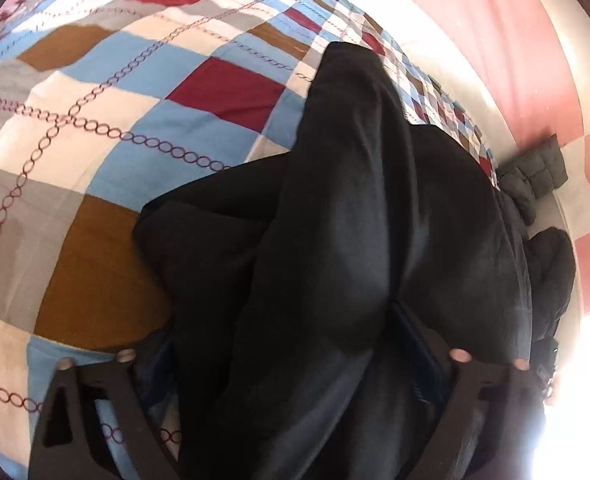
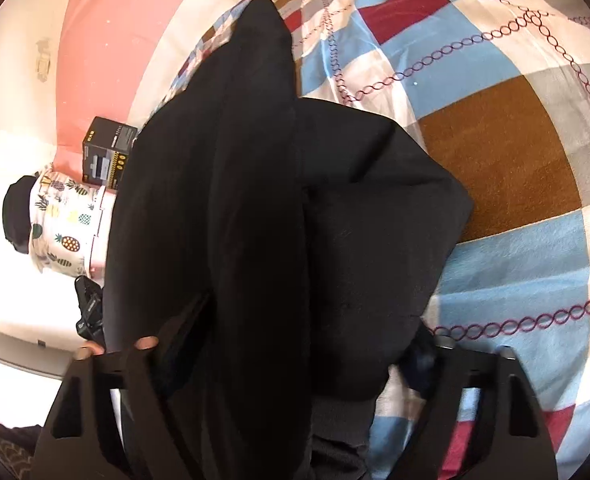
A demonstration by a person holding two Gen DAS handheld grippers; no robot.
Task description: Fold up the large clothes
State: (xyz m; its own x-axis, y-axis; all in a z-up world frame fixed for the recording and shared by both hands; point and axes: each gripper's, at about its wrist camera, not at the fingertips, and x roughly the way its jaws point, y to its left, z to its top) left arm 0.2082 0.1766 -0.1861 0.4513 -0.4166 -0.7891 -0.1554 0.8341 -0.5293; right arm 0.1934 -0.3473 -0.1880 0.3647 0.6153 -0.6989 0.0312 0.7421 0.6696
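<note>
No text is legible in either view. The black box, at 9 o'clock from the dark garment in the right wrist view, carries printed labels and yellow marks, too small to read.

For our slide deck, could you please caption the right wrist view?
Right gripper lifting a black garment above a checked bedspread.

home bedroom | checked bedspread | pineapple-print pillow | pink wall
</note>
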